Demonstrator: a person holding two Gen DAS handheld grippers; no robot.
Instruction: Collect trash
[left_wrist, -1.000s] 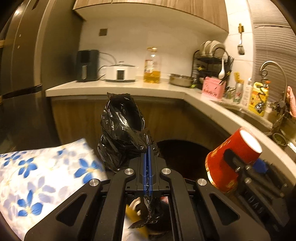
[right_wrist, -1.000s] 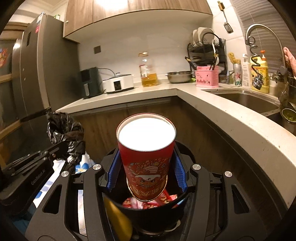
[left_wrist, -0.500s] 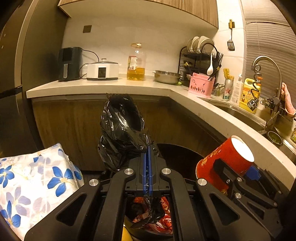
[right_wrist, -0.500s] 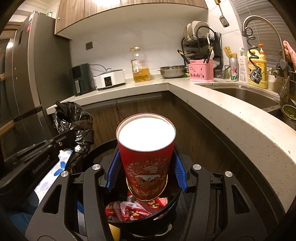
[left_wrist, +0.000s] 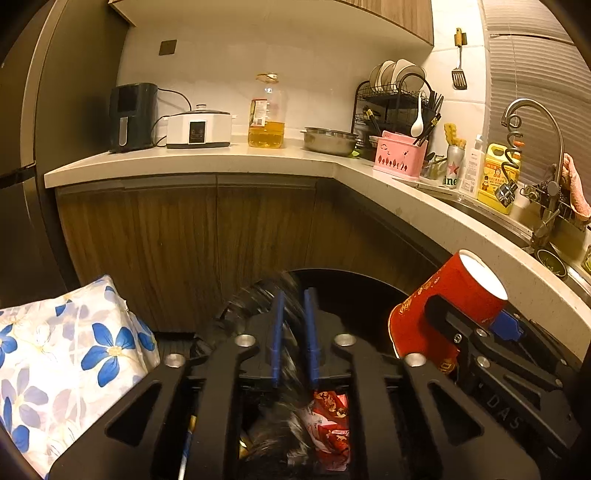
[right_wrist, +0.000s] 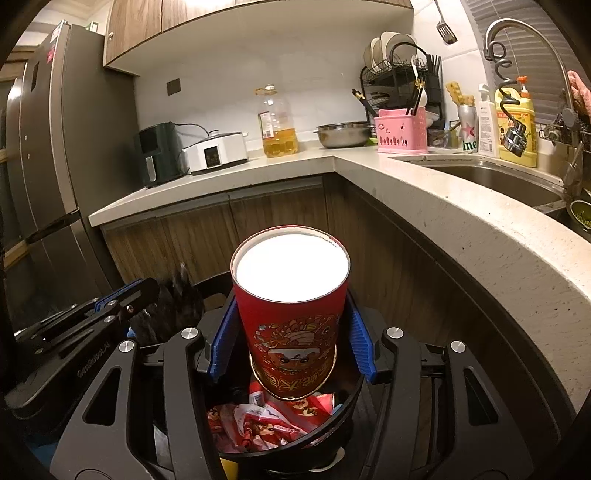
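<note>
Few words can be read. The green can (right_wrist: 468, 127) by the sink on the table (right_wrist: 461, 206) bears a red star and the letters "ine", the rest of the word hidden. In the left wrist view the right claw's (left_wrist: 476, 314) black arm carries the raised letters "DAS". In the right wrist view the left claw's (right_wrist: 122, 299) arm carries pale lettering that starts with "Gen"; the rest is too blurred. The red cup's (right_wrist: 291, 314) gold characters are too small to read.
</note>
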